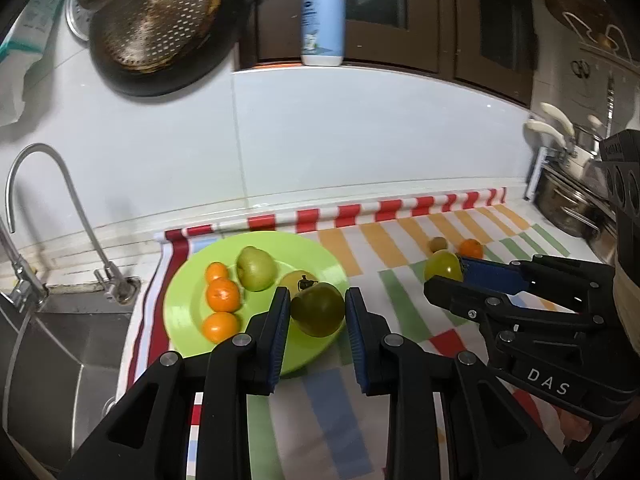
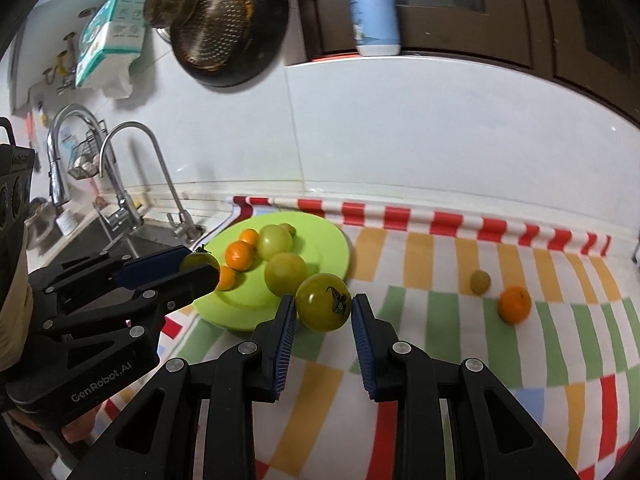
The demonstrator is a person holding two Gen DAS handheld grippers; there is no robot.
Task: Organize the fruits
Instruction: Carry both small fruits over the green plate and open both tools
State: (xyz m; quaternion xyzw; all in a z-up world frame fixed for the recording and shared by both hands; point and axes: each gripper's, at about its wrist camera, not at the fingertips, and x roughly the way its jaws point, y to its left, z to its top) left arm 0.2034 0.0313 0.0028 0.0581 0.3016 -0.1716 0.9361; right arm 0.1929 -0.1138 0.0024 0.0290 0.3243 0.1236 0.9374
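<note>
A striped multicoloured cloth (image 2: 440, 312) covers the white counter beside a steel sink (image 1: 60, 344). The round lime-green plate (image 1: 320, 260) holds three oranges (image 1: 223, 295) and green tomatoes (image 1: 256, 270). The left gripper (image 1: 318, 312) and the right gripper (image 2: 324, 304) each clench a green tomato.

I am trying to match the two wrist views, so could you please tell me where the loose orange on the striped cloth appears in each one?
Left wrist view: the loose orange lies far right on the cloth, beyond the right gripper.
Right wrist view: the same orange lies at right, beside a small greenish fruit.
Shared landmark: the green plate.

Fruits (image 1: 223, 294) on plate (image 1: 180, 312) (beside sink (image 1: 60, 340))
</note>
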